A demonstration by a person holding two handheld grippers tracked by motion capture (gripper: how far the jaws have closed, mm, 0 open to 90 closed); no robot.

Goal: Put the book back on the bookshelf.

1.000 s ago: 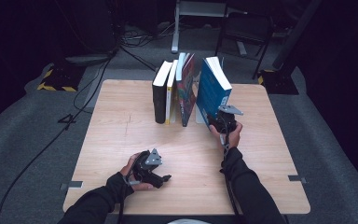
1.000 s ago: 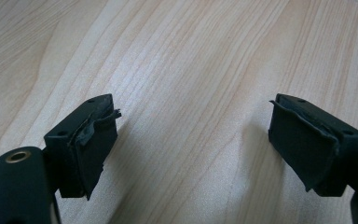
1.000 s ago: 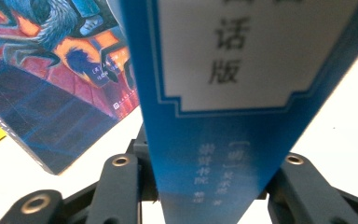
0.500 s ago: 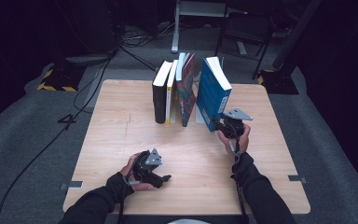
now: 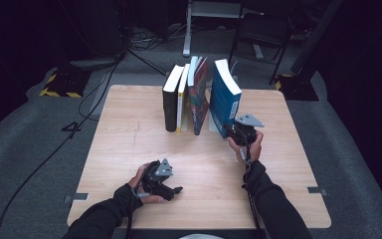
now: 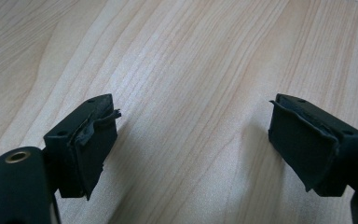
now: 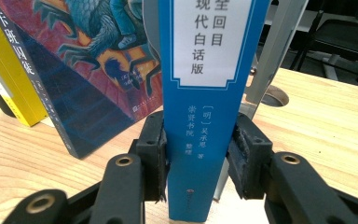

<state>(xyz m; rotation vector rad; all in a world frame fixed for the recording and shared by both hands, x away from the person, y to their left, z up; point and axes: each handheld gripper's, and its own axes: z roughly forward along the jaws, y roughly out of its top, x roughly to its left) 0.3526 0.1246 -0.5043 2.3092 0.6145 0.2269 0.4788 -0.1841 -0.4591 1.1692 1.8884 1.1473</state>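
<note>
A dark room with grey carpet and loose cables surrounds a pale wooden desk [image 5: 129, 149]. At its far edge stands a row of books: a black book [image 5: 169, 102], a yellow book [image 5: 181, 99], a picture-cover book [image 5: 199, 97] leaning right, and at the right end a blue book [image 5: 225, 97], spine toward the person and tilted left at the top.

The right forearm reaches forward from the bottom of the high view, the hand behind the right gripper [image 5: 235, 130], which points level at the foot of the blue book. In the right gripper view the blue book [image 7: 209, 93] stands between the two fingers [image 7: 151, 154], which have just been closing. The left pad lies against the spine's left side; the right pad sits at the right side, with perhaps a thin sliver of gap, so contact there is hard to tell. The picture-cover book [image 7: 88, 60] and yellow book [image 7: 9, 70] stand to the left.

The left forearm comes in from the lower left, the hand resting on the desk near its front edge with the left gripper [image 5: 171, 190] lying low, pointing right. In the left gripper view its fingers [image 6: 86, 140] stand wide apart over bare wood, holding nothing.
</note>
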